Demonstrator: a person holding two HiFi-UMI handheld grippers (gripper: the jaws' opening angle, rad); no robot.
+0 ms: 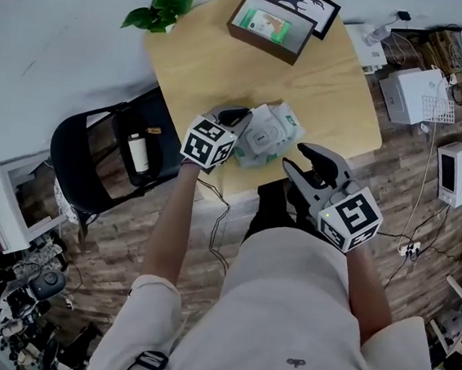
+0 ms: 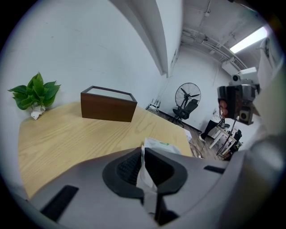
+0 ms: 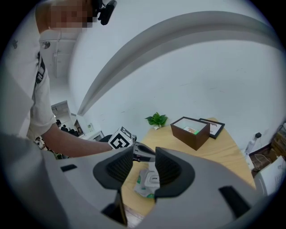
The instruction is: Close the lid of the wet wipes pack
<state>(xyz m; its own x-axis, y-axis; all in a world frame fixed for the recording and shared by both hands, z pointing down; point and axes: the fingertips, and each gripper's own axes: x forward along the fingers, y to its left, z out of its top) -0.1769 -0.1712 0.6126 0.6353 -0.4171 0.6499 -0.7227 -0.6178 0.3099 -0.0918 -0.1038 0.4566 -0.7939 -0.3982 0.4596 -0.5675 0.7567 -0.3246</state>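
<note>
The wet wipes pack [image 1: 271, 135] lies on the wooden table [image 1: 203, 62] close to its front edge, with its pale plastic lid on top. My left gripper [image 1: 238, 122] is at the pack's left end. In the left gripper view the left gripper [image 2: 143, 154] is shut on a thin white edge of the pack [image 2: 161, 145]. My right gripper [image 1: 298, 160] hovers off the table's front edge, to the right of the pack, open and holding nothing. Through the right gripper [image 3: 145, 154] I see the pack [image 3: 147, 181] beyond the jaws. I cannot tell whether the lid is latched.
A brown box [image 1: 270, 27] and a framed picture [image 1: 306, 6] stand at the table's far side, with a small green plant [image 1: 161, 10] at the far left corner. A black chair [image 1: 111, 155] stands left of the table. White devices [image 1: 417, 93] and cables lie on the floor at the right.
</note>
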